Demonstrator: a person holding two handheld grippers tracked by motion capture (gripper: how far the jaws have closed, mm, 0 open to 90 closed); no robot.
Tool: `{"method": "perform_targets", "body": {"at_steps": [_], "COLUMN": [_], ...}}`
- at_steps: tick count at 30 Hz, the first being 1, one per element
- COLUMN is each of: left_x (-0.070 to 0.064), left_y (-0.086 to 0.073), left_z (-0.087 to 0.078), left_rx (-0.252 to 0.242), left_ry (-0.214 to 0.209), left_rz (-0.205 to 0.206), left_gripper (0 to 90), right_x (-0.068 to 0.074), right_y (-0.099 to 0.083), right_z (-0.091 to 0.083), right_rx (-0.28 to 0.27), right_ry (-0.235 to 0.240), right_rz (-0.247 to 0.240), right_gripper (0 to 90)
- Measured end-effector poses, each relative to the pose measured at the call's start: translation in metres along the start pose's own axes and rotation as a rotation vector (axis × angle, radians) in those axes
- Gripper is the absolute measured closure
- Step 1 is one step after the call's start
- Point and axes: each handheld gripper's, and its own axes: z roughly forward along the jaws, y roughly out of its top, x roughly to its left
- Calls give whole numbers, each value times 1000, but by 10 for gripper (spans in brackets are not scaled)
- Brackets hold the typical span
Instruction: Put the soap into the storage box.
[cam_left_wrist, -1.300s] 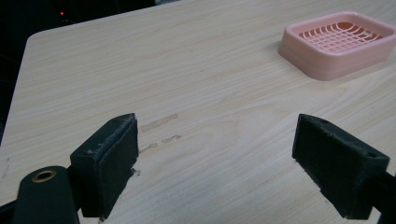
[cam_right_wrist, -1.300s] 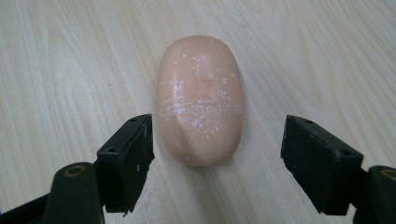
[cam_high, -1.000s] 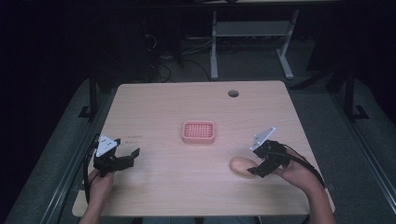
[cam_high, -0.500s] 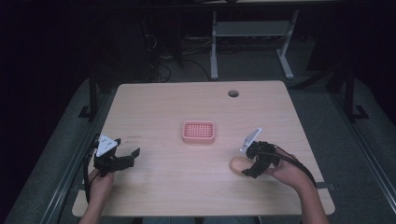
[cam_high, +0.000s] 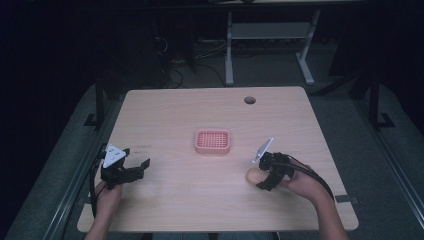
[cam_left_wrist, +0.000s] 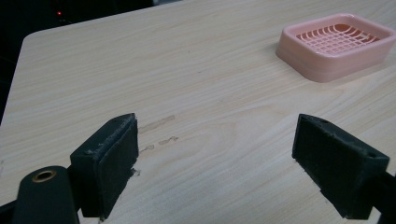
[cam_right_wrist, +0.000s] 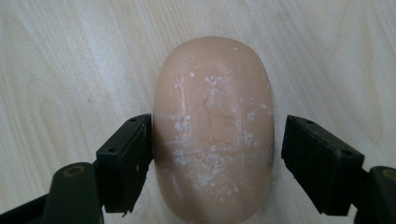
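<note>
**Right gripper straddles the soap**

High view: the right gripper (cam_high: 263, 176) sits over the pale oval soap bar (cam_high: 252, 175) at 4 o'clock from the pink slatted plastic soap dish (cam_high: 213, 141).

Left gripper view: the left gripper (cam_left_wrist: 224, 158) gapes, empty, above the wooden counter (cam_left_wrist: 201, 84), parked clear.

Right gripper view: jaws bracket the bar, one touching, not yet clamped.

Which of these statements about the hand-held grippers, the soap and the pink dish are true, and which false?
1. The peach oval soap bar lies between the right hand-held gripper's jaws. True.
2. The soap sits in the pink slotted plastic soap dish. False: it lies on the light wooden table, apart from the dish.
3. The left hand-held gripper grips the dish. False: its jaws stand open, holding nothing.
4. The right jaws are not yet shut on the soap. True: a gap shows at one side.
</note>
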Motion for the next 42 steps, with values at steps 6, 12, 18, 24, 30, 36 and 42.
{"method": "perform_targets", "body": {"at_steps": [6,12,18,24,30,36,42], "left_x": [0,1,1,1,1,1,1], "left_y": [0,0,0,0,0,0,0], "left_z": [0,-1,0,-1,-1,-1,-1], "left_rx": [-8,-7,-10,-9,-9,-10,-10], "left_ry": [1,2,1,2,3,3,0], "left_rz": [-4,-3,-4,-4,-6,-6,-5], "left_gripper": [142,142,142,142,142,142,142], "right_x": [0,-1,-1,1,3,-1,-5], "right_y": [4,5,5,7,9,11,14], "right_z": [6,9,8,8,7,-3,-7], "right_rx": [24,38,36,50,59,18,13], "right_ry": [10,21,26,21,7,4,-4], "right_rz": [-3,-1,-8,-13,-40,-25,-21], "right_gripper": [261,281,310,318,320,320,320]}}
